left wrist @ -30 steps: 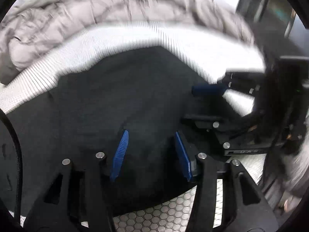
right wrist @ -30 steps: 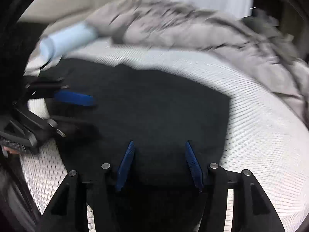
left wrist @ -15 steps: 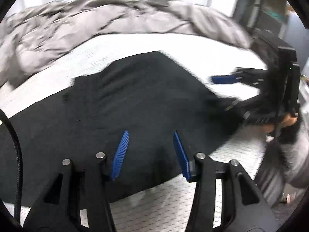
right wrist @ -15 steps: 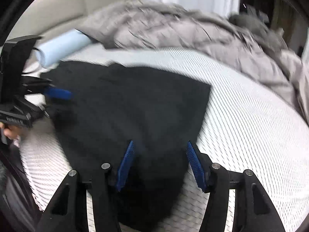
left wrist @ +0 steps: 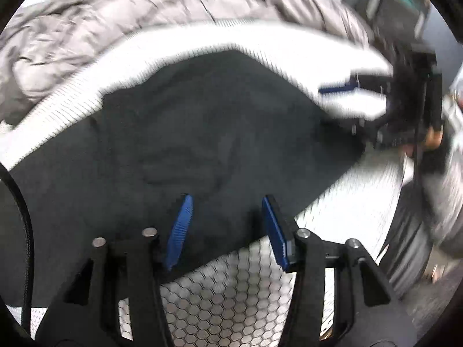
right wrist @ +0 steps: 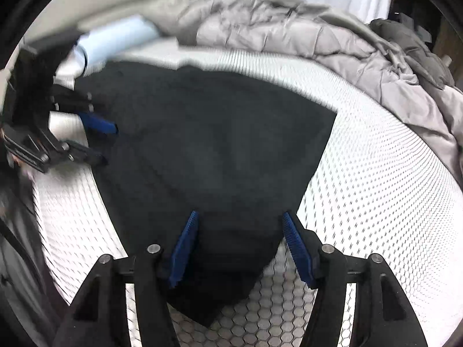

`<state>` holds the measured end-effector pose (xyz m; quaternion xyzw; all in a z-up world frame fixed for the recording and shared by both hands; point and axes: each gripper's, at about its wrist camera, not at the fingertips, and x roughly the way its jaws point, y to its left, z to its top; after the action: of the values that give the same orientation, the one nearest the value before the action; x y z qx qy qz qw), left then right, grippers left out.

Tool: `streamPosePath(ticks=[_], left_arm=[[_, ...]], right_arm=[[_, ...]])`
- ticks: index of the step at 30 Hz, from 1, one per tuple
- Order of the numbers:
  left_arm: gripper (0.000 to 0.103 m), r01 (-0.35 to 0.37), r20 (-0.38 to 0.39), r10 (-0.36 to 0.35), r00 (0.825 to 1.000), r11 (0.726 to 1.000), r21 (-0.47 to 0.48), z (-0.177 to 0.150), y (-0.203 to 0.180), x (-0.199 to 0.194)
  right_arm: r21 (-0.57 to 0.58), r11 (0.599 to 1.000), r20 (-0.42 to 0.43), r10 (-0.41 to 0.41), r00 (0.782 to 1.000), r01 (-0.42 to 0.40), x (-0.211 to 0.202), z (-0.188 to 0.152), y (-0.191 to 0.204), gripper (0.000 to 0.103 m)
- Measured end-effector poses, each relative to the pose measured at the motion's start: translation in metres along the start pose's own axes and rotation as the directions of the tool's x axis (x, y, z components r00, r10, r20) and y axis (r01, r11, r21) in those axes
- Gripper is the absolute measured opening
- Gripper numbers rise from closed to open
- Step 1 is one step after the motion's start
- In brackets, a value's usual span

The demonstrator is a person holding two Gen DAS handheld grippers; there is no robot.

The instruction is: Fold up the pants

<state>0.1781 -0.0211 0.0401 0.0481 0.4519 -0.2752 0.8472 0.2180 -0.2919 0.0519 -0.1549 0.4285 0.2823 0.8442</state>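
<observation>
Bed (right wrist: 376,173): white honeycomb-mesh cover is carrying everything.
Quilt (right wrist: 289,34): grey, is lying crumpled along the far side.
Pants (right wrist: 217,144): black, unmarked, are lying spread flat mid-bed, near edge reaching under both tools.
Right hand-held gripper (right wrist: 240,245): jaws are opening, hovering over the pants' near corner, pads clear.
Left hand-held gripper (left wrist: 225,231): jaws are standing half apart above the pants' edge, gripping nothing.
Writing: none is showing legibly.

Two wrist cameras look steeply down from close above the black pants (left wrist: 202,133) on a bed. The left view faces their left part, the right view (right wrist: 220,150) their right. Both share the pants' middle.
</observation>
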Motion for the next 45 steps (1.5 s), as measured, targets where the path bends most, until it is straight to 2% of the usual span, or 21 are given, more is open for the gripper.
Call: streamPosePath(ticks=[2, 4, 6, 8, 10, 12, 15, 19, 22, 25, 27, 28, 29, 31, 33, 35, 37, 39, 42, 43, 45], left_arm=[[0.054, 0.03, 0.081, -0.027, 0.996, 0.999, -0.041, 0.013, 0.007, -0.007], [0.056, 0.002, 0.083, 0.007, 0.997, 0.994, -0.105, 0.025, 0.014, 0.009], [0.056, -0.076, -0.012, 0.075, 0.997, 0.987, -0.143, 0.031, 0.023, 0.039], [0.055, -0.144, -0.081, 0.135, 0.987, 0.984, -0.107, 0.031, 0.025, 0.06], [0.055, -0.149, -0.068, 0.146, 0.987, 0.988, -0.049, 0.029, 0.021, 0.058], [0.055, -0.145, -0.063, 0.141, 0.988, 0.988, -0.053, 0.021, 0.024, 0.046], [0.055, -0.152, -0.045, 0.149, 0.988, 0.987, -0.051, 0.017, 0.021, 0.034], [0.055, -0.125, 0.028, 0.128, 0.991, 0.987, -0.098, 0.031, 0.015, 0.03], [0.055, -0.114, -0.014, 0.114, 0.993, 0.979, -0.167, 0.053, 0.033, 0.055], [0.044, -0.114, -0.045, 0.109, 0.993, 0.984, -0.135, 0.053, 0.046, 0.073], [0.044, -0.106, -0.029, 0.103, 0.994, 0.984, -0.146, 0.051, 0.052, 0.068], [0.052, -0.119, -0.032, 0.115, 0.993, 0.981, -0.154, 0.052, 0.056, 0.07], [0.052, -0.129, -0.032, 0.125, 0.992, 0.976, -0.174, 0.051, 0.057, 0.067], [0.052, -0.14, -0.031, 0.136, 0.99, 0.969, -0.204, 0.053, 0.055, 0.06], [0.052, -0.094, 0.033, 0.103, 0.994, 0.971, -0.219, 0.061, 0.048, 0.05], [0.052, -0.09, 0.073, 0.107, 0.992, 0.974, -0.208, 0.072, 0.043, 0.05], [0.052, -0.116, 0.058, 0.13, 0.99, 0.971, -0.207, 0.083, 0.041, 0.061], [0.052, -0.128, 0.007, 0.134, 0.991, 0.96, -0.25, 0.087, 0.052, 0.081], [0.039, -0.101, -0.011, 0.102, 0.995, 0.952, -0.288, 0.081, 0.068, 0.097], [0.035, -0.083, -0.001, 0.087, 0.996, 0.951, -0.297, 0.079, 0.073, 0.095], [0.035, -0.051, 0.019, 0.06, 0.998, 0.947, -0.316, 0.077, 0.078, 0.09]], right_arm=[[0.056, 0.996, 0.081, 0.064, 0.995, -0.068, -0.006, 0.014, 0.001, 0.063], [0.084, 0.993, 0.093, 0.079, 0.993, -0.087, 0.003, 0.026, 0.004, 0.063], [0.068, 0.997, 0.035, 0.037, 0.999, -0.039, 0.028, 0.039, 0.011, 0.063], [0.015, 0.999, -0.053, -0.029, 0.998, 0.03, 0.056, 0.05, 0.014, 0.063], [-0.036, 0.993, -0.112, -0.119, 0.987, 0.116, 0.071, 0.045, 0.011, 0.062], [-0.017, 0.993, -0.103, -0.12, 0.987, 0.119, 0.062, 0.045, -0.003, 0.062], [0.01, 0.968, -0.072, -0.248, 0.966, 0.25, 0.046, 0.034, -0.02, 0.062], [0.061, 0.991, 0.008, -0.122, 0.992, 0.122, 0.033, 0.038, -0.016, 0.062], [0.046, 0.995, 0.007, -0.092, 0.996, 0.091, 0.05, 0.052, -0.009, 0.062], [-0.009, 0.986, -0.079, -0.169, 0.983, 0.168, 0.074, 0.053, -0.014, 0.062], [0.032, 0.981, -0.075, -0.187, 0.979, 0.19, 0.066, 0.045, -0.034, 0.062], [0.053, 0.978, -0.074, -0.2, 0.977, 0.204, 0.062, 0.041, -0.042, 0.062], [0.079, 0.973, -0.06, -0.214, 0.975, 0.218, 0.054, 0.037, -0.052, 0.063], [0.118, 0.976, -0.032, -0.179, 0.983, 0.182, 0.042, 0.033, -0.06, 0.062], [0.129, 0.981, 0.008, -0.148, 0.989, 0.145, 0.029, 0.033, -0.056, 0.062], [0.107, 0.988, 0.046, -0.115, 0.992, 0.11, 0.028, 0.047, -0.05, 0.062], [0.081, 0.993, 0.055, -0.096, 0.994, 0.091, 0.031, 0.055, -0.032, 0.062], [0.039, 0.997, 0.04, -0.068, 0.997, 0.066, 0.049, 0.065, -0.021, 0.062], [-0.01, 0.991, -0.071, -0.134, 0.988, 0.133, 0.08, 0.058, -0.017, 0.062], [-0.002, 0.99, -0.064, -0.14, 0.988, 0.14, 0.079, 0.053, -0.02, 0.062], [0.042, 0.983, -0.072, -0.175, 0.982, 0.178, 0.073, 0.049, -0.036, 0.062]])
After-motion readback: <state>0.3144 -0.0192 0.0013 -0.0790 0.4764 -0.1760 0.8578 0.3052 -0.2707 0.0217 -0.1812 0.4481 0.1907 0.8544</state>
